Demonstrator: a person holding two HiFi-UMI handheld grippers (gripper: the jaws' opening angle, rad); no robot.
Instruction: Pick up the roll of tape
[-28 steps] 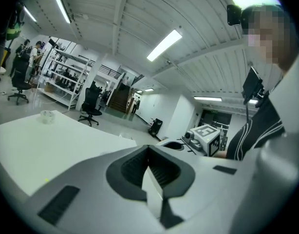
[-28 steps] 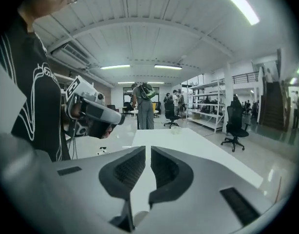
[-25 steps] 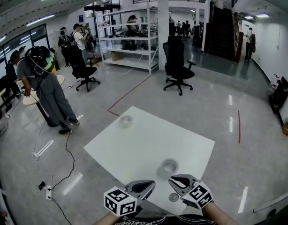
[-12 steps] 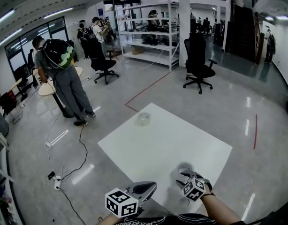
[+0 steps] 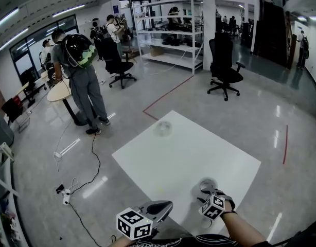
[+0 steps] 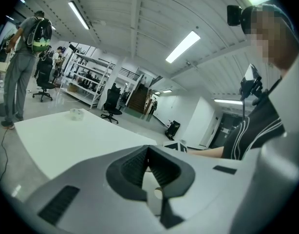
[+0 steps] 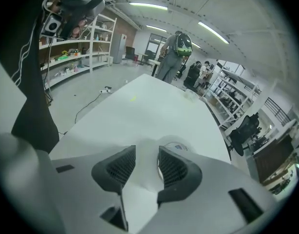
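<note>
At the near right corner of the white table, the roll of tape lies flat just ahead of the right gripper. I judge that closing too early could nudge the light roll away or catch only its rim. That gripper's jaws have just been opening and stand wide, pressing nothing, with the roll seemingly at their tips, partly behind one pad; the left gripper hovers nearby, jaws together and empty.

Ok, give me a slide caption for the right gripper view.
Right tongs, jaws just opened, at the roll of tape on the white table, roll not yet gripped.
</note>
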